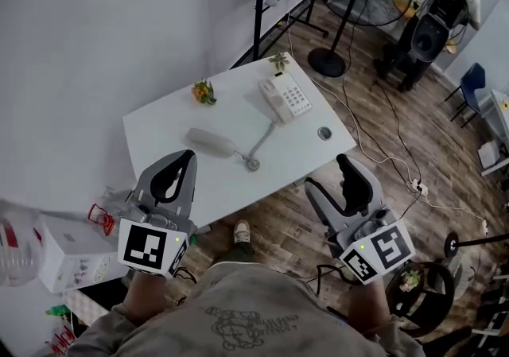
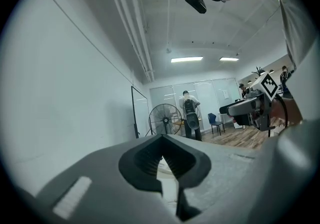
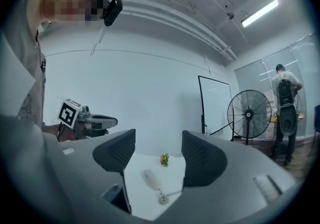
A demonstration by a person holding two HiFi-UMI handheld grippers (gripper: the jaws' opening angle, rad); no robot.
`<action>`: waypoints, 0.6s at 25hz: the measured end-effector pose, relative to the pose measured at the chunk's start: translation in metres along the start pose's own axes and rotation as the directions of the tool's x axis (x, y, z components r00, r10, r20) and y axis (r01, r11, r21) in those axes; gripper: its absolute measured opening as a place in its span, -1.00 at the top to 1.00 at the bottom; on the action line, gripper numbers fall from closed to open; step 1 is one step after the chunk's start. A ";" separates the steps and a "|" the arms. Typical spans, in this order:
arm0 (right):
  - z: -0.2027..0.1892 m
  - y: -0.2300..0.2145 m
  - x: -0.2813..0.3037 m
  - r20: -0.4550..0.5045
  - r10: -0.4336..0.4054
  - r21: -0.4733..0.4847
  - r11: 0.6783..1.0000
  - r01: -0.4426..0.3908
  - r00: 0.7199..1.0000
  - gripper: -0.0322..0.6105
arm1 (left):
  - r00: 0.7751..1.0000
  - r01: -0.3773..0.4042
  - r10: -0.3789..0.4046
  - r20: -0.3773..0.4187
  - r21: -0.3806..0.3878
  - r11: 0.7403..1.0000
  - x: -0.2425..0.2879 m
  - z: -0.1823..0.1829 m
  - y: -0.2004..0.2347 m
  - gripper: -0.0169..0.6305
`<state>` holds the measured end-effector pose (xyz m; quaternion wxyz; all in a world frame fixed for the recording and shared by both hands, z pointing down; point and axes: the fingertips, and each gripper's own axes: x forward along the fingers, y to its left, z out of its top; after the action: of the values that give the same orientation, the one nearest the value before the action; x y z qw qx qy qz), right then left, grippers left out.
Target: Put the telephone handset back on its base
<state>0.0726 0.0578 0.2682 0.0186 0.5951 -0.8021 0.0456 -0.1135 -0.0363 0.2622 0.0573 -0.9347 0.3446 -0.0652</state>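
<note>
The left gripper (image 1: 188, 158) is hovering with its jaws together, holding nothing. The right gripper (image 1: 328, 174) is hovering with its jaws wide apart, also empty. One handset (image 1: 210, 141) is lying on the table (image 1: 163, 129), apart from the one base (image 1: 285, 97), to its near left.

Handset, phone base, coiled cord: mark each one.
handset (image 1: 211, 142), head view, middle of its body.
phone base (image 1: 285, 98), head view, middle of its top face.
coiled cord (image 1: 263, 140), head view, midway along its length.
</note>
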 end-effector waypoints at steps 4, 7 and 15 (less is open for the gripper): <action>0.001 -0.016 0.062 -0.024 0.042 0.000 0.999 -0.042 0.999 -0.06 | 1.000 -0.017 0.017 -0.011 0.002 1.000 0.040 -0.005 0.042 0.95; -0.002 -0.028 0.101 -0.048 0.064 0.008 0.998 -0.064 0.997 -0.06 | 0.999 -0.025 0.025 -0.035 -0.013 1.000 0.063 -0.015 0.066 0.95; -0.013 -0.050 0.167 -0.094 0.098 0.007 0.995 -0.098 0.991 -0.05 | 0.997 -0.042 0.040 -0.071 -0.032 0.999 0.101 -0.039 0.103 0.95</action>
<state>0.0720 -0.1143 0.2974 0.0535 0.5523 -0.8285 0.0752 -0.1094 -0.1822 0.2938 0.0308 -0.9253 0.3667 -0.0913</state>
